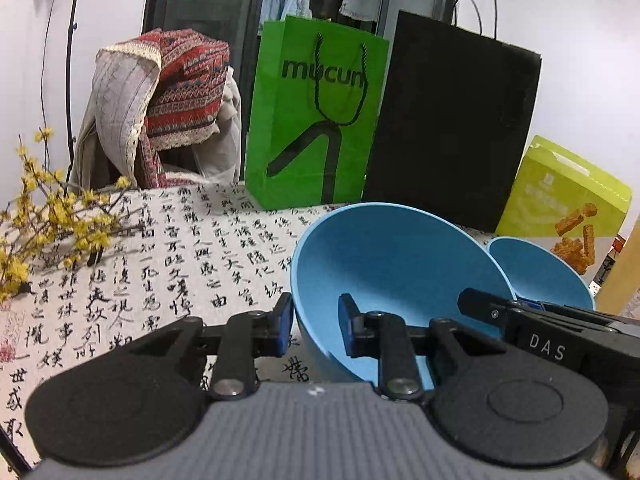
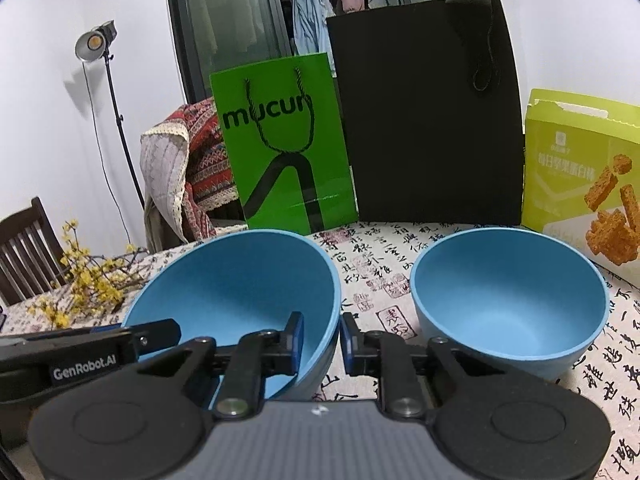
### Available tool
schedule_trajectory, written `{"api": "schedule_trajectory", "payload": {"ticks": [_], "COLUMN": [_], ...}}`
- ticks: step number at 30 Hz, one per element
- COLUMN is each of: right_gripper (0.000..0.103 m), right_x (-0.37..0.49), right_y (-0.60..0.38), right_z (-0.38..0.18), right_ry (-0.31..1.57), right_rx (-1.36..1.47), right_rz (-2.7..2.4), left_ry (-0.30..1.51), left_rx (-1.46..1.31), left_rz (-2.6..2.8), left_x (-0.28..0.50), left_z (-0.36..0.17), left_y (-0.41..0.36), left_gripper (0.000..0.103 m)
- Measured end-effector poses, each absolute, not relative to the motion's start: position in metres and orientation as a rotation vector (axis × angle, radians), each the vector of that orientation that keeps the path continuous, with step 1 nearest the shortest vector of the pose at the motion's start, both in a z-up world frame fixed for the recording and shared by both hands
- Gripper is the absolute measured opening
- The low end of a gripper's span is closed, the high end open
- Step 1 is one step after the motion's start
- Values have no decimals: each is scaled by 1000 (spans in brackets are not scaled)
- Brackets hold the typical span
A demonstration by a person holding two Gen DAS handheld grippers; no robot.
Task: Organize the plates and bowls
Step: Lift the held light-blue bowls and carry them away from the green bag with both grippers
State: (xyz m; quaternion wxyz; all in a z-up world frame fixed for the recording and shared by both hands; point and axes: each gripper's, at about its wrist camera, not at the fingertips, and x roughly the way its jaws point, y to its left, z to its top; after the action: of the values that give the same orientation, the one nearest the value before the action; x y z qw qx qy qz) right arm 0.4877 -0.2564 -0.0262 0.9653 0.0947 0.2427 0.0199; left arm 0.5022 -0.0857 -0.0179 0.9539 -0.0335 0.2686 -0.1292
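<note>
From my left wrist, the calligraphy-printed tablecloth [image 1: 168, 248] lies bare far left; my left gripper [image 1: 314, 322] pinches the large matte blue bowl's [image 1: 392, 264] left rim. From my right wrist, my right gripper [image 2: 322, 342] pinches its right rim; a smaller blue bowl [image 2: 508, 292] sits apart, right.

A table [image 2: 372, 264] is covered by a cloth printed with black calligraphy. Two blue bowls are seen on it: a larger, tilted one [image 2: 240, 280] and, apart to its right, a smaller upright one [image 2: 508, 300]. Along the far edge a green bag [image 2: 288, 148], a black bag [image 2: 432, 120] and a snack box [image 2: 580, 168] are stood. Yellow flowering twigs [image 2: 88, 280] are laid at the left, possibly in a vase.
</note>
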Motion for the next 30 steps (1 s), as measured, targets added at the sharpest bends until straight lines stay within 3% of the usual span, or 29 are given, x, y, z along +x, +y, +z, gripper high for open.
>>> {"api": "schedule_trajectory", "payload": {"ticks": [18, 30], "right_gripper": [19, 19], "right_x": [466, 451], "right_y": [-264, -256], "right_z": [-7, 10], "right_ry": [442, 435], "right_rx": [239, 220], "right_rz": [52, 79], "left_ry": [418, 436], "left_rx": [-19, -6], "left_rz": [-269, -201], "left_x": [473, 451], "left_z": [8, 24], "left_y": [-93, -90], "left_gripper": [25, 25]}}
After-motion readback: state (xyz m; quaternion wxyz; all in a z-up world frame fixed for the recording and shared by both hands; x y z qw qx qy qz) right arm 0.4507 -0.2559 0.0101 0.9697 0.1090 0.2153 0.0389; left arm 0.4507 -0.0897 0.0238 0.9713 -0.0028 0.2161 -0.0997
